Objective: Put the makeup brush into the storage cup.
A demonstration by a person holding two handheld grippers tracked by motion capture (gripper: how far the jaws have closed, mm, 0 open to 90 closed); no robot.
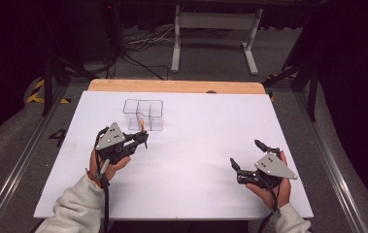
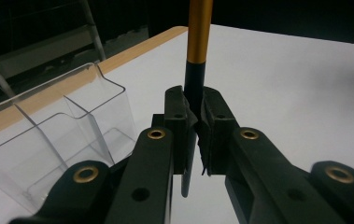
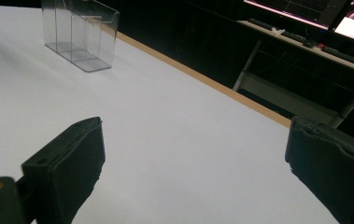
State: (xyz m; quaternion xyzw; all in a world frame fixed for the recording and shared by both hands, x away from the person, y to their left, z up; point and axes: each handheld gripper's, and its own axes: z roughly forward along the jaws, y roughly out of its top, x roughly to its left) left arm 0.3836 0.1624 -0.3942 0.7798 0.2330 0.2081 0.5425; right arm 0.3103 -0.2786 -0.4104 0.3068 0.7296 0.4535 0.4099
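- Clamping the left gripper [image 1: 144, 139] on a black-and-orange pen [image 2: 194, 84], jaws pressed together on its dark lower barrel, orange end rising above the pads
- Holding the pen upright just beside the clear divided organizer [image 1: 144, 114], probably so it can drop tip-down into a compartment
- Hovering the right gripper [image 1: 246, 154] well apart near the table's right side, jaws spread wide, nothing between them, likely waiting its turn
- Working on a plain white table top [image 1: 201, 160] with a wooden strip along the far edge
- Standing in a dark room, cables and a white metal frame [image 1: 215, 36] on the floor beyond
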